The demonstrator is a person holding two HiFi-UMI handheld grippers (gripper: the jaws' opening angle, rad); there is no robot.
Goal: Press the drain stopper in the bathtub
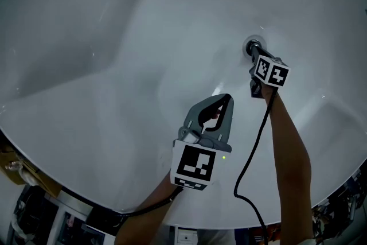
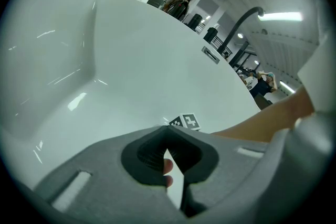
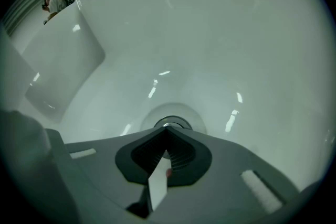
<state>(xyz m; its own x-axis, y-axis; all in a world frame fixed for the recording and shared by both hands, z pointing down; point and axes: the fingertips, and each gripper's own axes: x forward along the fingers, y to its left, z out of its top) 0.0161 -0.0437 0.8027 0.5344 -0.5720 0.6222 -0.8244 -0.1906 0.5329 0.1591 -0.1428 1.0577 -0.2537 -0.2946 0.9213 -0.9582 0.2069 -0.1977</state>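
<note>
The round metal drain stopper (image 1: 254,44) sits in the floor of the white bathtub (image 1: 143,66). My right gripper (image 1: 252,55) is shut, and its closed tips rest right at the stopper (image 3: 169,123), covering its near half. My left gripper (image 1: 228,98) is also shut with nothing in it, hanging above the tub floor to the left of the right arm. From the left gripper view, the right gripper's marker cube (image 2: 185,121) shows just past my left gripper (image 2: 167,128) tips.
The tub rim (image 1: 69,195) curves along the bottom of the head view. A black cable (image 1: 252,152) hangs from the right gripper. A dark faucet (image 2: 247,18) and an overflow plate (image 2: 211,55) stand at the tub's far side. People stand beyond.
</note>
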